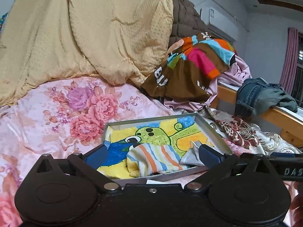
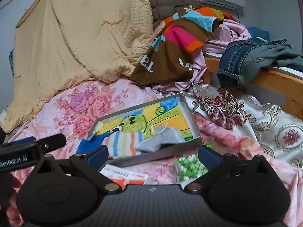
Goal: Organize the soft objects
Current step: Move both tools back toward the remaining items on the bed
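Striped sock (image 1: 153, 158) and grey sock (image 1: 191, 156) lying side by side in shallow grey tray (image 1: 208, 130) on floral bedsheet (image 1: 56, 113). Left hand-held gripper (image 1: 152, 154) and right hand-held gripper (image 2: 153, 154) both spread wide, gripping nothing. Beige quilt (image 1: 85, 34) heaped behind.

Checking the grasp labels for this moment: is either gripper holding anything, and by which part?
Nothing is held. The left gripper and right gripper are both open and empty; the striped cloth and grey cloth lie free in the shallow grey tray.
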`<state>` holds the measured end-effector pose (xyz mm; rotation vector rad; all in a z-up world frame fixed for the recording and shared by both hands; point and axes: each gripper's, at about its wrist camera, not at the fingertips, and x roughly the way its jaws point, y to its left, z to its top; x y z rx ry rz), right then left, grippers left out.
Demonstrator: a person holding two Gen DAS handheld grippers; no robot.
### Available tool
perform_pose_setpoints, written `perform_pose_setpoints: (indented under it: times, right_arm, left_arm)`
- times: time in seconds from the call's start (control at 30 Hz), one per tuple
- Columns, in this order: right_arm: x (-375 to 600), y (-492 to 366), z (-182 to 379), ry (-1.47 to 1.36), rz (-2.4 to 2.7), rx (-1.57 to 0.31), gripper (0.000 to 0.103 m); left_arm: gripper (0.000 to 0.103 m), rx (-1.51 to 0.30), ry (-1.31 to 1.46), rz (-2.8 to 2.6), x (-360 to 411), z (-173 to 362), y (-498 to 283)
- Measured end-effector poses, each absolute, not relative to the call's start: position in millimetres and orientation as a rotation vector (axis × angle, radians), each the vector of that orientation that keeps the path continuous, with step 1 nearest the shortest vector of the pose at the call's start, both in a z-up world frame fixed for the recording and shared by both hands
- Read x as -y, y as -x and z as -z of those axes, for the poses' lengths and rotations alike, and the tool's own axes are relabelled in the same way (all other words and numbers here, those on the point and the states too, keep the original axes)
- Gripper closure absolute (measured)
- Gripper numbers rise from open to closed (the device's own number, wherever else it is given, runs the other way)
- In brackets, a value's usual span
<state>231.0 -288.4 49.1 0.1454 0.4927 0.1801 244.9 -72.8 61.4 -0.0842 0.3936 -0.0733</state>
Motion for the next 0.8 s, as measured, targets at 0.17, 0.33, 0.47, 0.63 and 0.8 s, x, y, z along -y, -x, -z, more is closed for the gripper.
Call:
perform_pose_setpoints:
  times: [0.17,0.33,0.47,0.63,0.8]
  right_arm:
    - [283,-193,-45,-0.106,-0.196,-0.475,0.000]
    - [286,-162,-43,-0.105,-0.184,-0.465,0.000]
    - [290,-137,-40,-0.135,-0.179,-0.458,0.000]
    - [287,-118,-39,-0.143,-0.176,-0.473,0.000]
    - [289,-100,-35,-0.134,-0.130,-0.500,0.000]
  left_arm:
    - [0.001,-0.376,0.085,0.061,69,-64,-206]
    - [0.001,-0.362,0.074,0.061,65,-58,-168]
    - [0.001,-0.369,0.086,0.067,63,-48,-143]
    - [0.001,-0.374,0.070,0.087,64,-38,-119]
    - [0.001,-0.380,0.038,0.109,64,-30,-101]
